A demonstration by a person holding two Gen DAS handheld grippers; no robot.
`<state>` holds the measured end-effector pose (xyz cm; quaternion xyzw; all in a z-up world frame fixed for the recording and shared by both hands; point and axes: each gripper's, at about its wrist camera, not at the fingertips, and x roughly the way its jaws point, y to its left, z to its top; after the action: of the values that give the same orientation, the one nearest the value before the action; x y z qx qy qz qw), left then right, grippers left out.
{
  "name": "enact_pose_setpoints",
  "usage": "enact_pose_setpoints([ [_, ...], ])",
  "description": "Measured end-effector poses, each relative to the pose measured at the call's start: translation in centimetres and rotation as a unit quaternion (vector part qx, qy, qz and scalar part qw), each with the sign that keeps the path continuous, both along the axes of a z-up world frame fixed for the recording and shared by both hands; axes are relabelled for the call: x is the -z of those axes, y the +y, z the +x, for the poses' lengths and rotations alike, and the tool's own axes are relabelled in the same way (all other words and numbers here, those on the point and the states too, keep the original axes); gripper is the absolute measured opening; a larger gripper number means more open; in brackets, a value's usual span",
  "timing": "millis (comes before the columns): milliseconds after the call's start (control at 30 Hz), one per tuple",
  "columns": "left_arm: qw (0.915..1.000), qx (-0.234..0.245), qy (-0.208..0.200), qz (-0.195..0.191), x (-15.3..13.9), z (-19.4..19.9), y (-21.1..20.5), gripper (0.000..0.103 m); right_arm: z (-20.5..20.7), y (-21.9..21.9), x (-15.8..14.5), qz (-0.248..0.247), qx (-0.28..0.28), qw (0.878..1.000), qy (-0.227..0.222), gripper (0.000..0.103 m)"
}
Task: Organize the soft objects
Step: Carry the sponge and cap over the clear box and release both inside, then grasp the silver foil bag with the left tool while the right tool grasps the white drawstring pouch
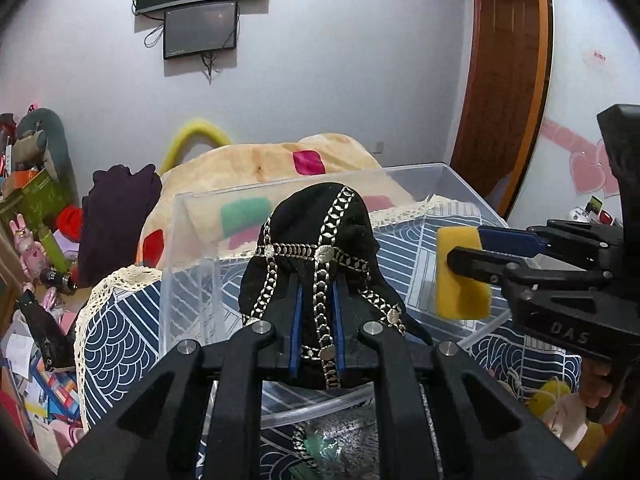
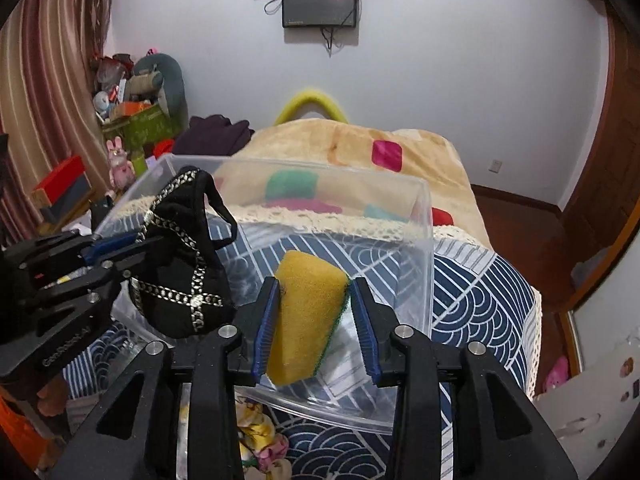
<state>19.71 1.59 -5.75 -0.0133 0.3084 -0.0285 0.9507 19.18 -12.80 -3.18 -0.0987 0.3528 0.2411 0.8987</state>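
The left hand-held gripper point(image 1: 316, 320) is clamped on a black cloth pouch point(image 1: 316, 248) with silver chain trim, held above the near left part of a clear plastic box point(image 1: 404, 172). The right hand-held gripper point(image 2: 316, 320) pinches a yellow sponge point(image 2: 306, 312) with a green scrub layer over the same box; its body reads "DAS". The box sits on a blue patterned, lace-edged cloth point(image 2: 480, 292) on the bed point(image 2: 352, 140). Two dark screens point(image 2: 320, 4) hang on the wall.

A black wall-mounted screen point(image 2: 319, 3) hangs above a bed under a beige blanket with coloured squares point(image 2: 360, 148); striped curtains point(image 2: 44, 92) stand left.
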Motion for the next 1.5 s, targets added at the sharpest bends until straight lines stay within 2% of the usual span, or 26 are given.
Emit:
enact_pose_setpoints([
  [33,1.0000,-0.001,0.001,0.000,0.0,0.0,-0.1,0.017,0.0,0.0,0.0,-0.001,0.000,1.000,0.001,0.043],
  [100,1.0000,-0.003,0.000,-0.001,-0.1,0.1,0.1,0.025,-0.2,-0.2,-0.3,0.001,0.004,1.000,-0.006,0.058],
  [133,1.0000,-0.003,-0.001,-0.002,-0.2,-0.1,0.2,0.029,-0.3,-0.3,-0.4,0.000,0.006,1.000,-0.011,0.061],
  [200,1.0000,-0.007,-0.004,-0.003,-0.5,-0.4,0.3,0.044,-0.6,-0.6,-0.9,-0.002,0.011,1.000,-0.026,0.061],
  [333,0.9996,-0.013,-0.025,-0.008,-1.6,-1.7,0.7,0.060,-1.4,-1.1,-2.1,0.004,0.017,0.999,-0.046,0.062],
  [433,0.9991,-0.015,-0.040,-0.009,-2.6,-2.8,0.8,0.074,-2.9,-1.7,-3.4,0.014,0.019,0.997,-0.072,0.068],
  [500,0.9983,-0.018,-0.054,-0.006,-3.3,-4.0,0.8,0.092,-3.9,-2.1,-3.9,0.022,0.019,0.996,-0.085,0.073],
  [567,0.9974,-0.022,-0.069,-0.005,-3.8,-5.0,0.8,0.100,-5.1,-2.7,-4.3,0.036,0.017,0.995,-0.093,0.073],
  [733,0.9963,-0.017,-0.083,-0.010,-4.0,-7.5,0.1,0.102,-7.7,-3.6,-4.3,0.045,0.026,0.992,-0.112,0.076],
  [867,0.9969,-0.014,-0.077,-0.006,-3.2,-8.8,-0.7,0.102,-8.9,-4.2,-3.4,0.041,0.033,0.993,-0.105,0.077],
  [1033,0.9984,-0.008,-0.054,-0.014,-1.2,-9.7,-1.4,0.102,-9.8,-5.3,-0.3,0.035,0.050,0.996,-0.058,0.077],
  [1200,0.9994,-0.009,-0.010,-0.033,1.7,-9.4,-1.6,0.102,-10.4,-6.0,2.7,0.026,0.068,0.997,-0.008,0.077],
  [1367,0.9986,-0.001,0.022,-0.049,3.8,-8.4,-2.3,0.102,-11.1,-7.7,4.3,0.051,0.074,0.996,0.021,0.076],
  [1433,0.9986,0.000,0.026,-0.046,4.3,-8.0,-2.6,0.102,-11.4,-7.9,4.5,0.058,0.074,0.995,0.026,0.069],
  [1500,0.9987,0.000,0.025,-0.045,4.6,-7.7,-2.9,0.100,-11.9,-7.9,4.8,0.058,0.067,0.996,0.032,0.050],
])
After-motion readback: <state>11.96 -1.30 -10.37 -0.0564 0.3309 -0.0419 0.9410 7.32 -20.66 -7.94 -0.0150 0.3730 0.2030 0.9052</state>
